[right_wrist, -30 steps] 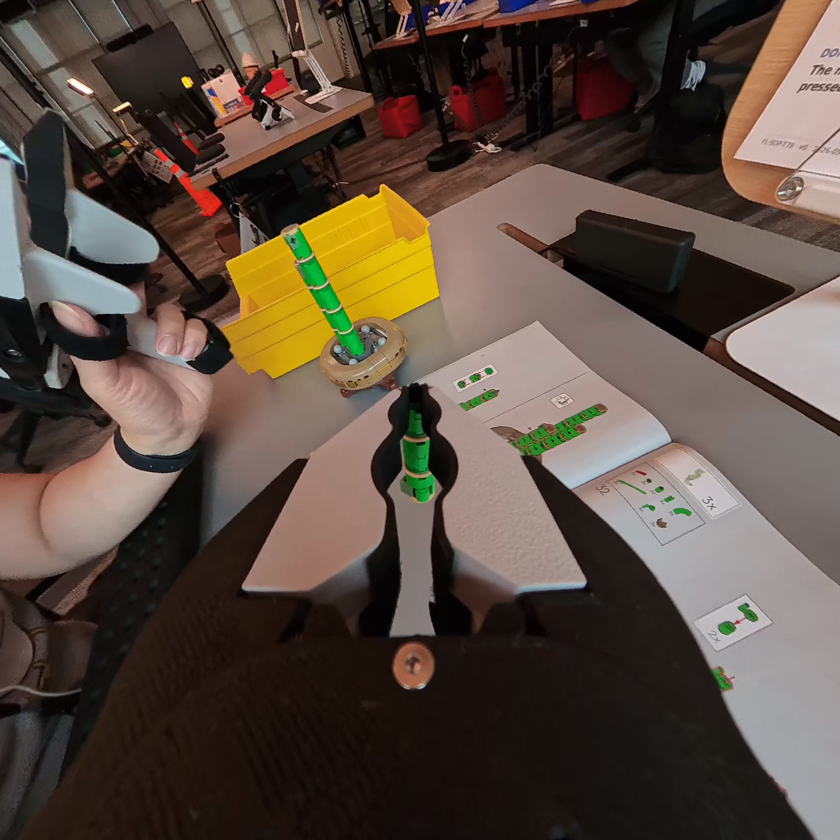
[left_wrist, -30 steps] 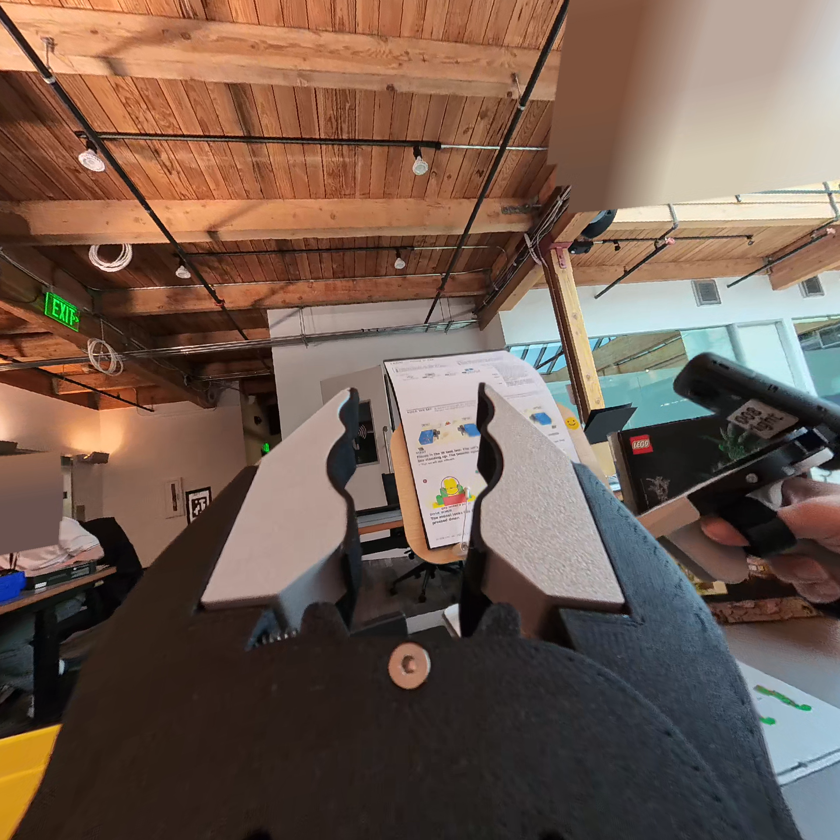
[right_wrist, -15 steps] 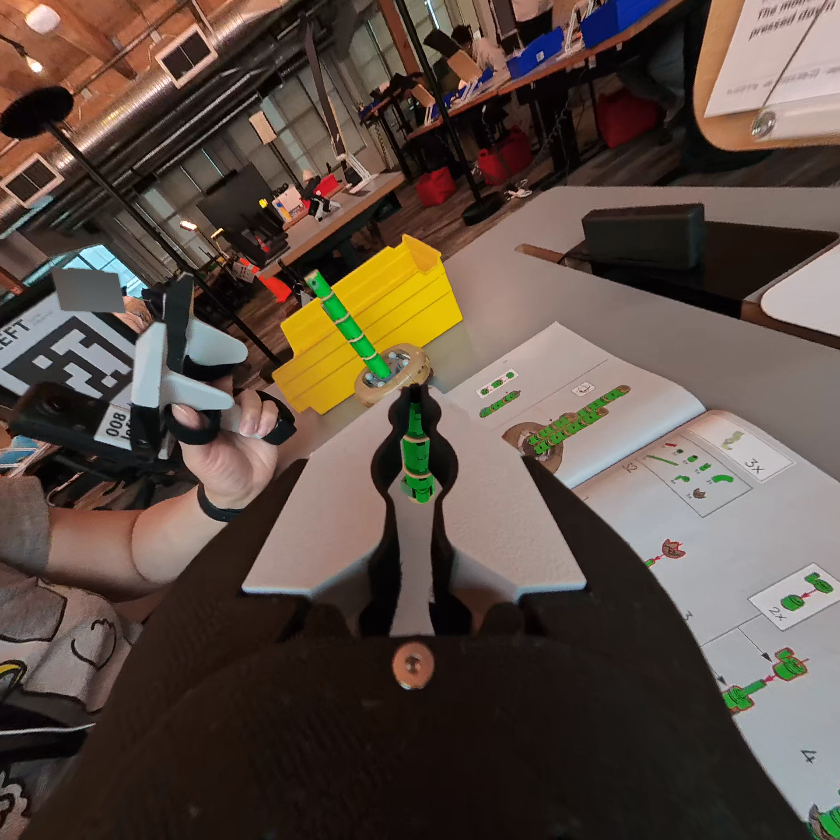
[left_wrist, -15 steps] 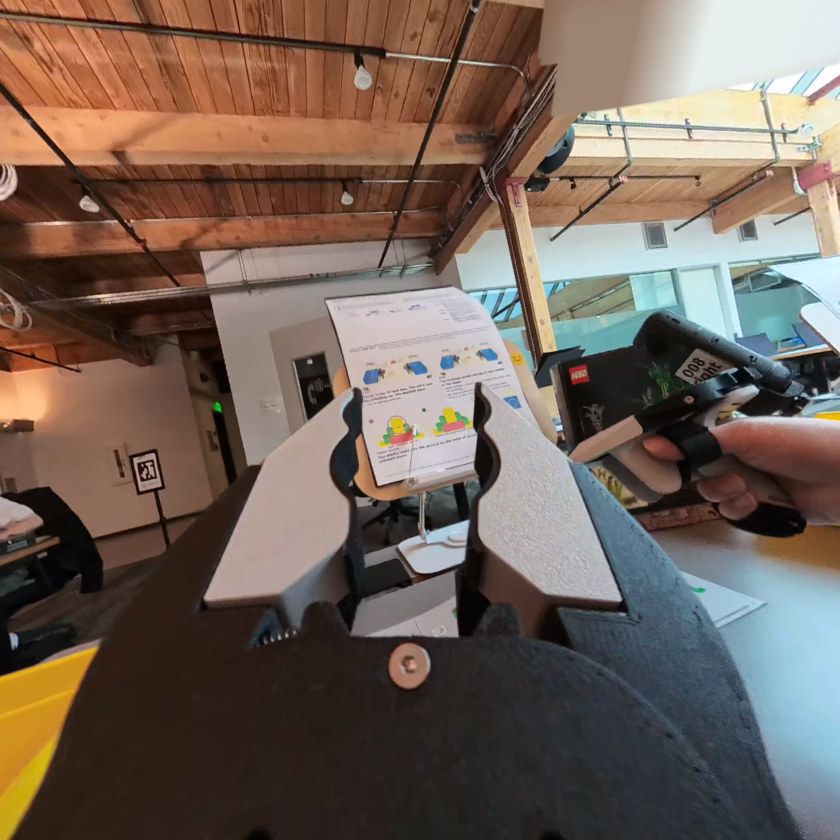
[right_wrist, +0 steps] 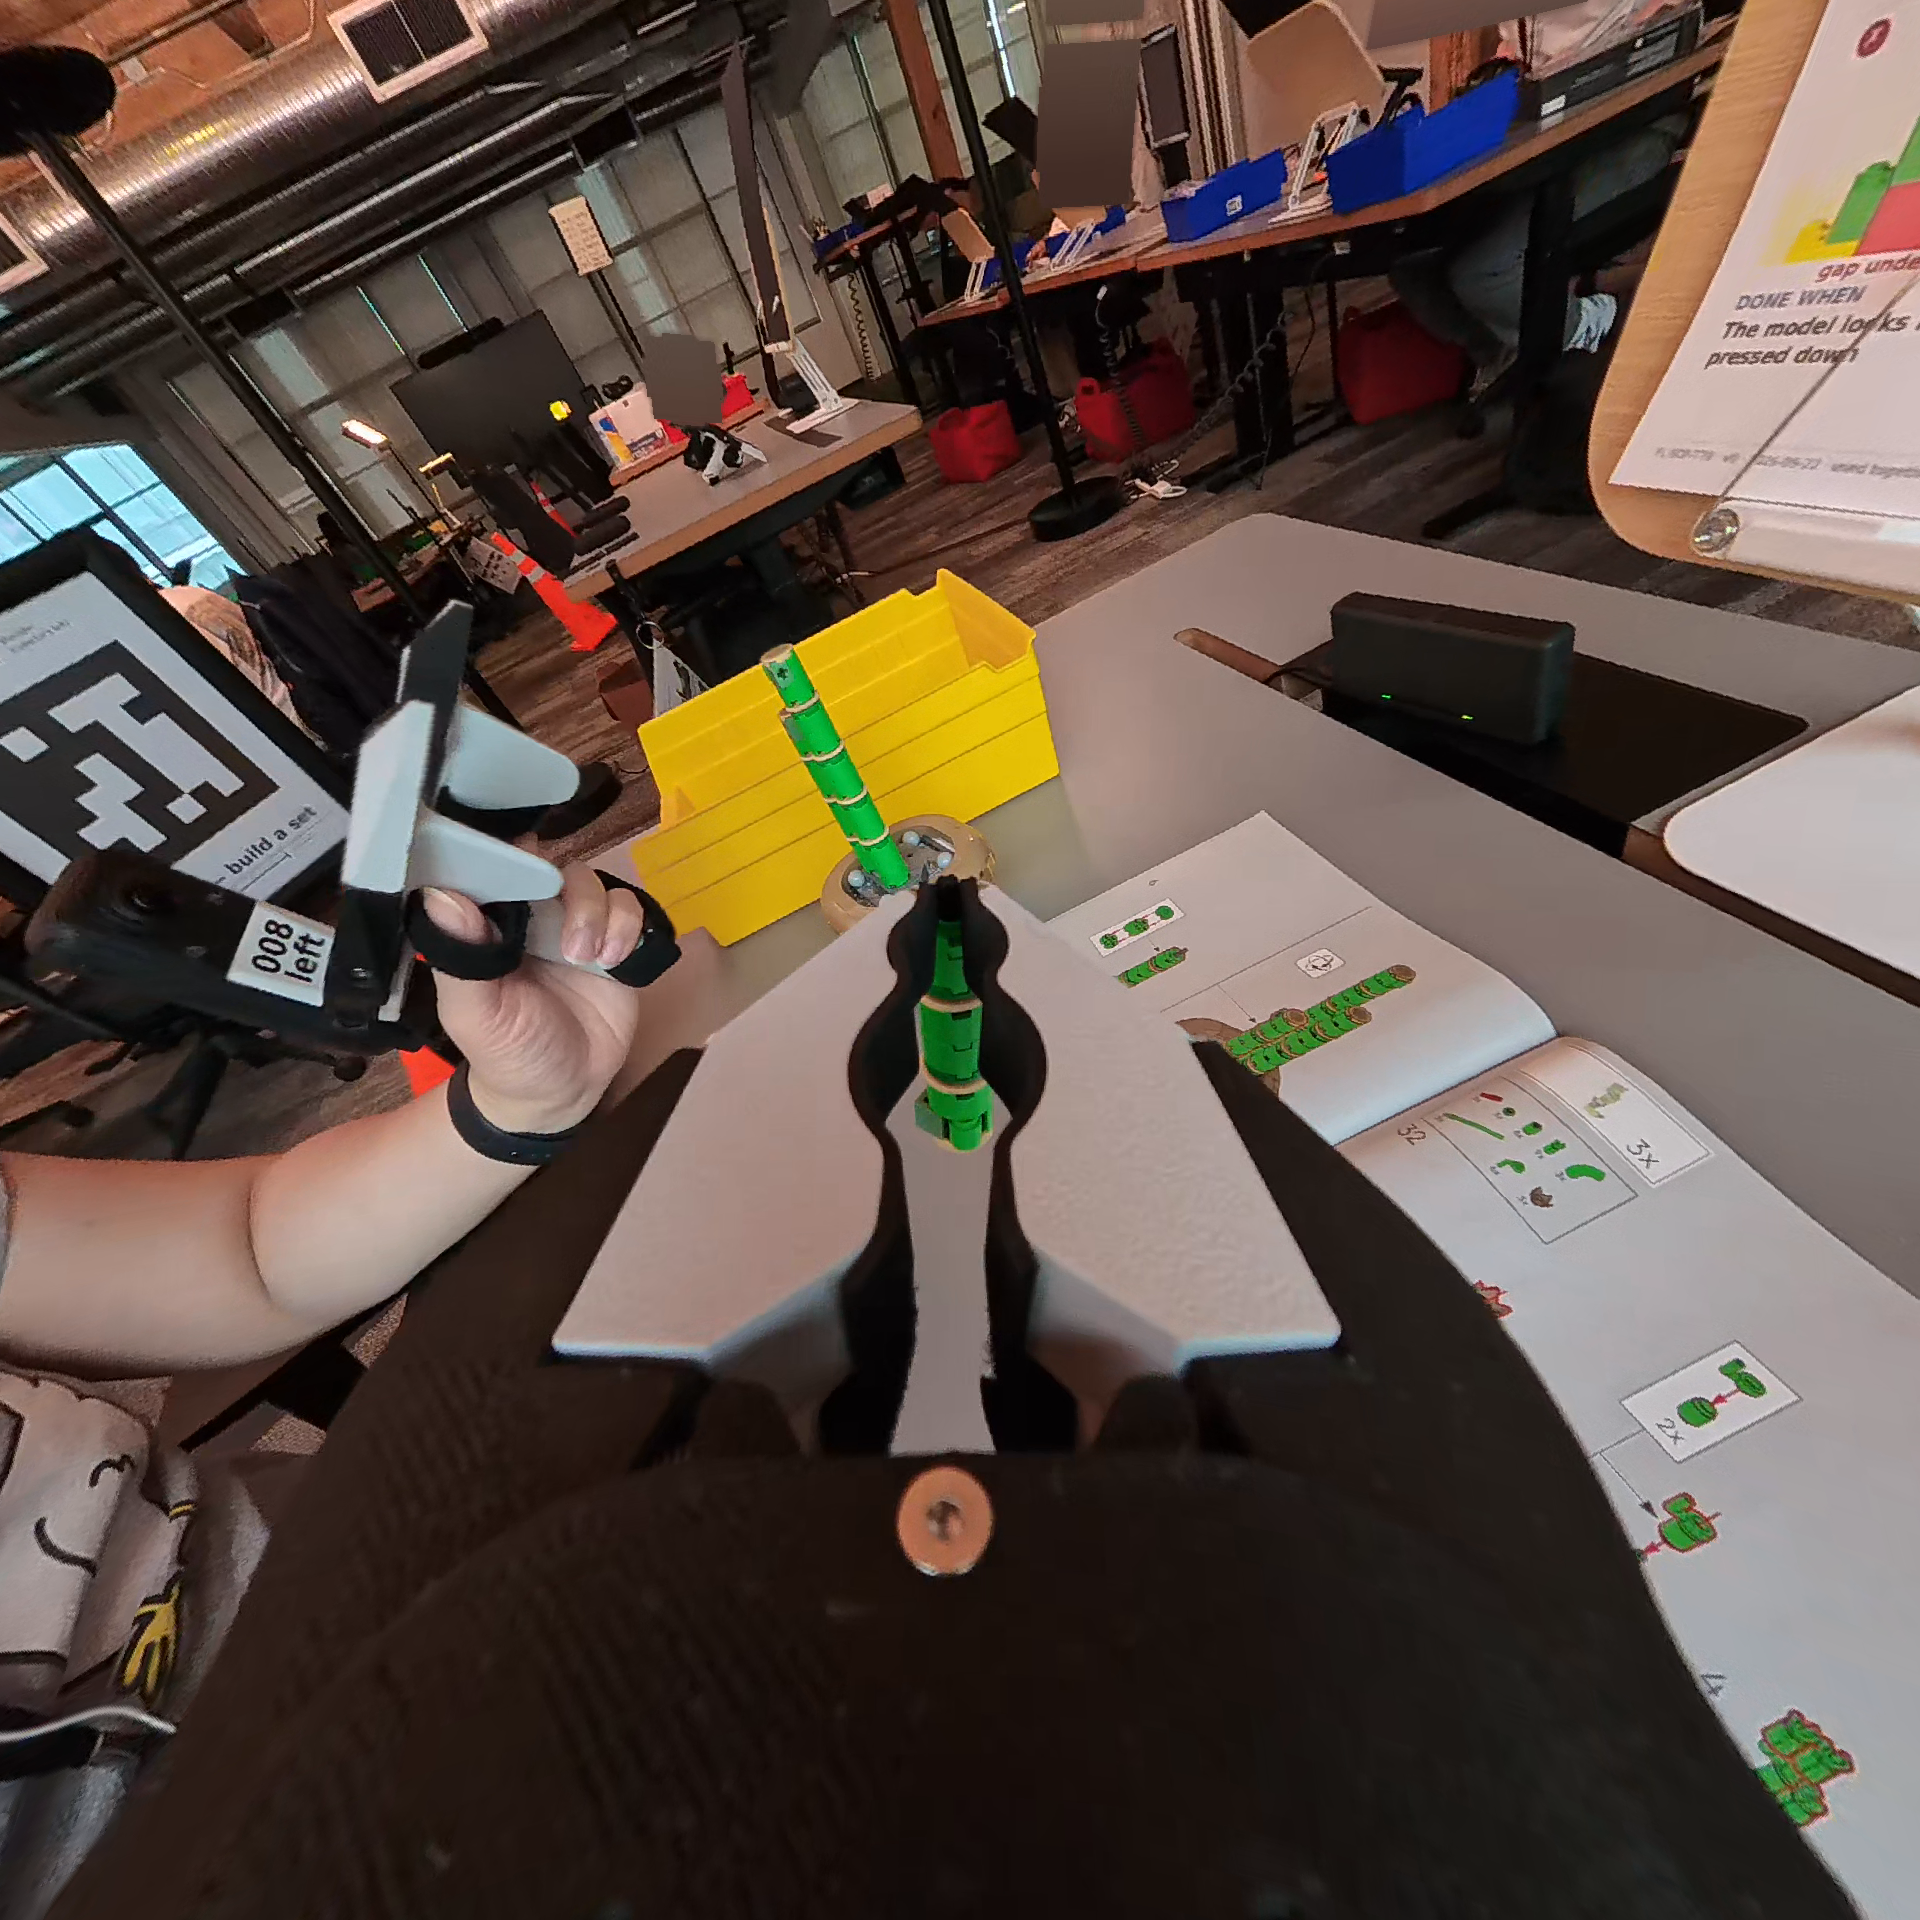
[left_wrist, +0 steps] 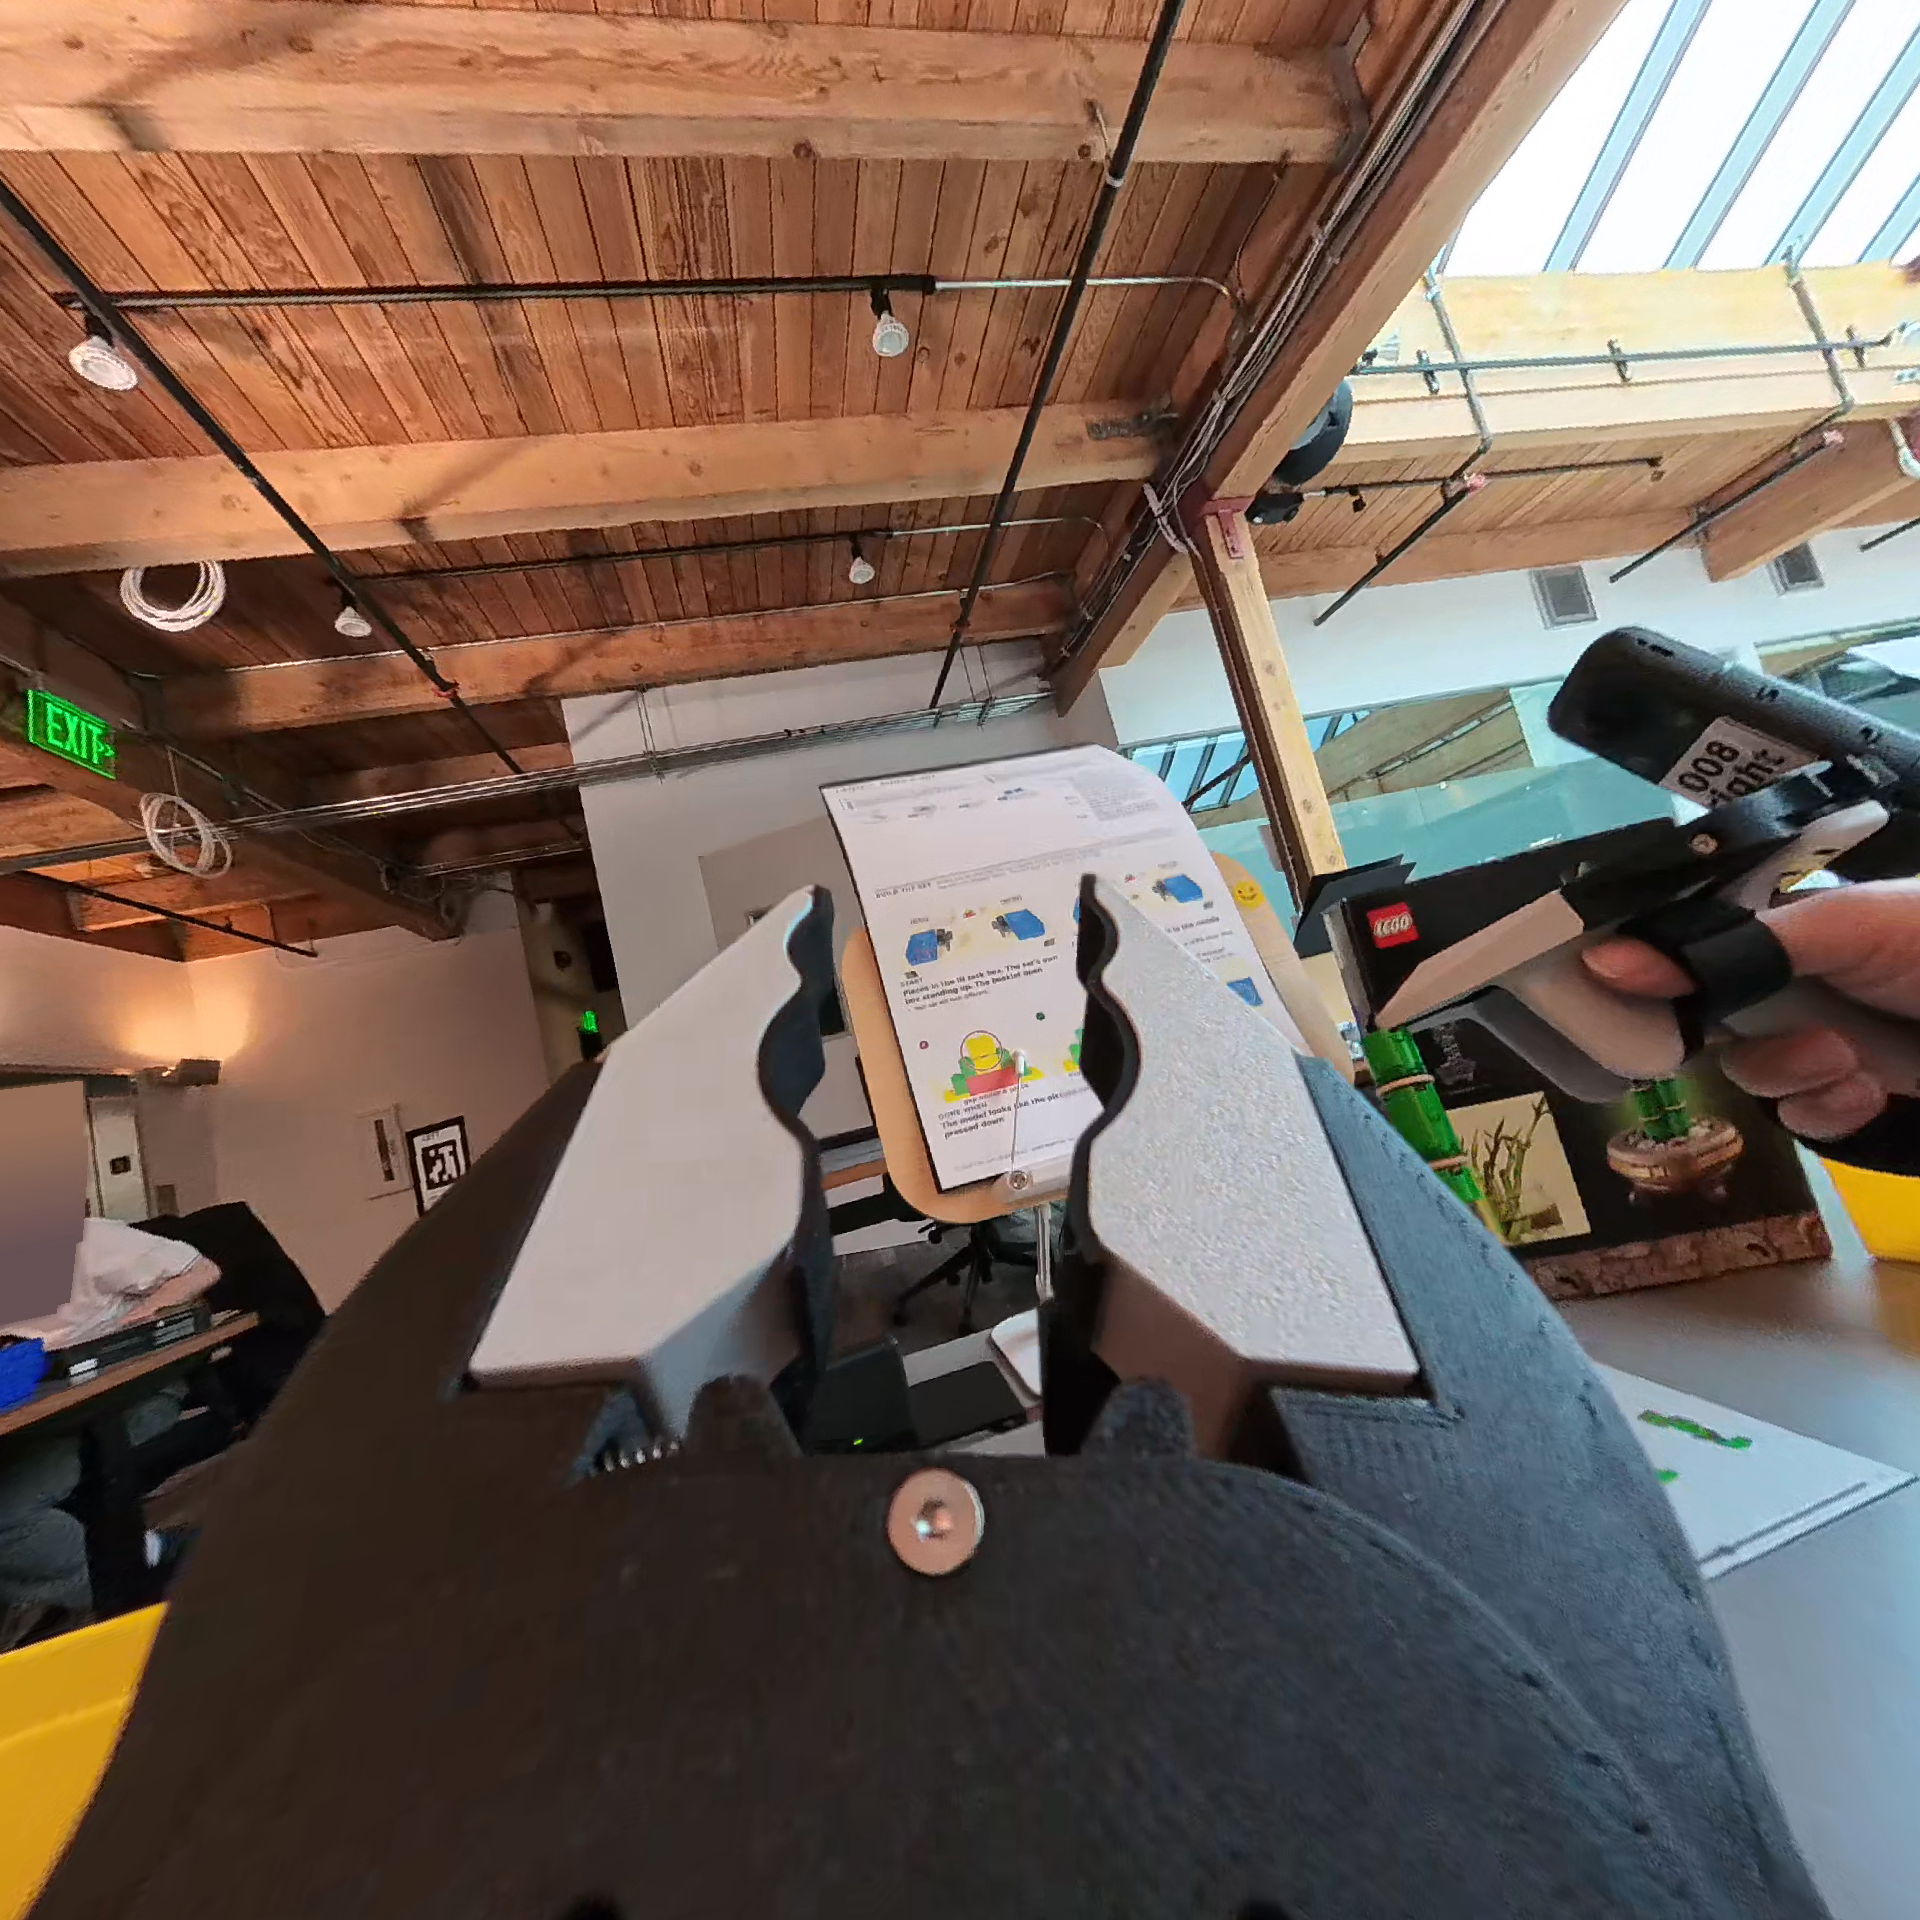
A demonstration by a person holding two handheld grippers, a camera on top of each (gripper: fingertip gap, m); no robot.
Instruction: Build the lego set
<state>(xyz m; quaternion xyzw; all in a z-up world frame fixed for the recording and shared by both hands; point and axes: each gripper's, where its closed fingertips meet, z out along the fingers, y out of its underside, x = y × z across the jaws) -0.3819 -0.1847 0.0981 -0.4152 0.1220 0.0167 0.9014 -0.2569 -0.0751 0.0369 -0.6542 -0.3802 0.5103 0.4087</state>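
Tongs: right (right_wrist: pixel 951 904) grips green stalk piece (right_wrist: pixel 951 1049) | left (left_wrist: pixel 951 914) empty, spread | yellow bin (right_wrist: pixel 883 727) behind model (right_wrist: pixel 847 790)

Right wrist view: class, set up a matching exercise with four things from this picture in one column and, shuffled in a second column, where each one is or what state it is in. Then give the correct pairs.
Things
1. short green stalk piece
2. tall green stalk
3. yellow bin
4. instruction booklet

Places or states
A. lying open on the grey table
B. clamped between the fingers of the right gripper
C. standing tilted in the tan round base
D. on the table behind the model, at the far edge

Pairs: 1-B, 2-C, 3-D, 4-A
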